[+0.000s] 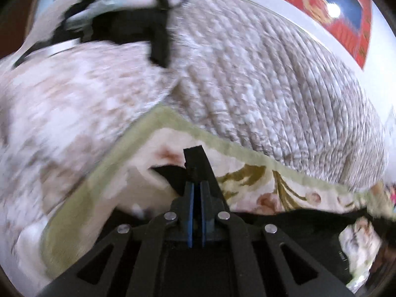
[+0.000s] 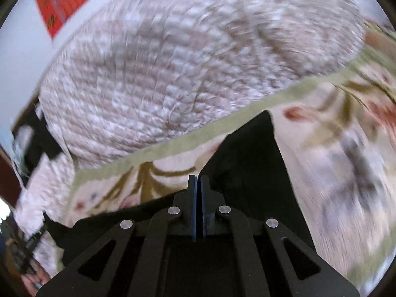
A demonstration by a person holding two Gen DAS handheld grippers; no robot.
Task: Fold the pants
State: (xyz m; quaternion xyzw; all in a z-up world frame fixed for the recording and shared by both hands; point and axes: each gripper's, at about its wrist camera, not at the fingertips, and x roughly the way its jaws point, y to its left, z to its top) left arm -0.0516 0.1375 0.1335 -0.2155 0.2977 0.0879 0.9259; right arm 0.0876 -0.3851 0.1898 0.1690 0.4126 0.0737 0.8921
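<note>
The pants lie on a flowered blanket, with each gripper's jaws pinched on an edge of them. Behind the blanket lies a quilt. A bag sits at the quilt's far left, and a poster hangs on the wall behind.

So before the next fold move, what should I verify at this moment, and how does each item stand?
1. Left gripper shut on pants: ok.
2. Right gripper shut on the pants: ok, black cloth tents up at its tips.
3. Pants taut between the grippers: cannot tell, the span is out of view.
4. Pants clear of the floral blanket: cannot tell.
5. Black-and-white bundle away from the pants: ok, it lies far off on the quilted cover.
</note>
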